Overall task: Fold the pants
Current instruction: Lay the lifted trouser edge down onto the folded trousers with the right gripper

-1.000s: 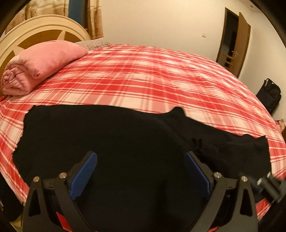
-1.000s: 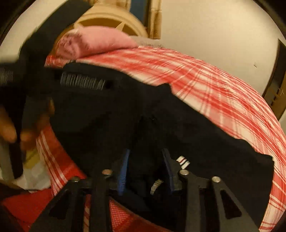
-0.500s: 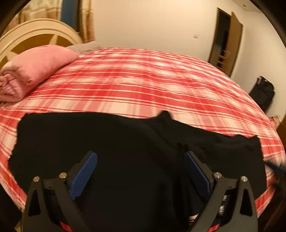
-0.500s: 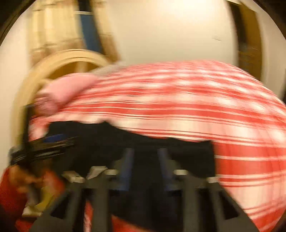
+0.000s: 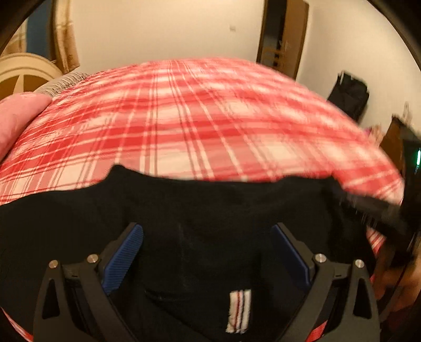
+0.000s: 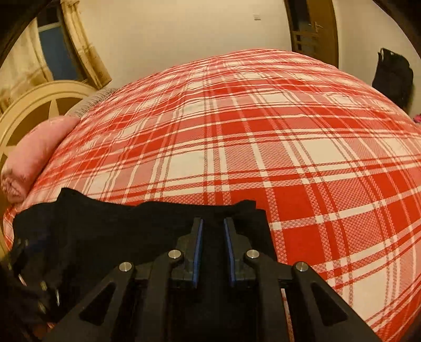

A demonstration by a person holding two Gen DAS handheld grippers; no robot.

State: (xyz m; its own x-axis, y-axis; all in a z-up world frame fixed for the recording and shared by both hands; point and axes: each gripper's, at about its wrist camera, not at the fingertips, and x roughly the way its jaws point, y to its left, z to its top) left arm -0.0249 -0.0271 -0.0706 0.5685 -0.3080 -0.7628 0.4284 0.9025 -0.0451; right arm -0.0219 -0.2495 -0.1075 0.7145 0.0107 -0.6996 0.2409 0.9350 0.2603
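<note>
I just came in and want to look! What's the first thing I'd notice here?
The big red plaid bedspread fills the room's middle. Black pants lie along its near edge, with a small striped tag showing. A pink pillow sits at the left, by the headboard.

A bed covered by a red-and-white plaid bedspread [image 6: 263, 147] fills most of both views, with a rolled pink blanket [image 6: 36, 155] lying at its left end against a cream, wheel-shaped headboard [image 6: 34, 105]. Behind the headboard hang beige patterned curtains [image 6: 86, 52] beside a window [image 6: 56, 47] showing blue — past them a plain cream wall [image 6: 197, 29] carries a small white switch plate [image 6: 257, 18]. At the far right corner stands a brown wooden door [image 6: 313, 29], and a black bag [image 6: 393, 76] sits on the floor against the wall to its right.
</note>
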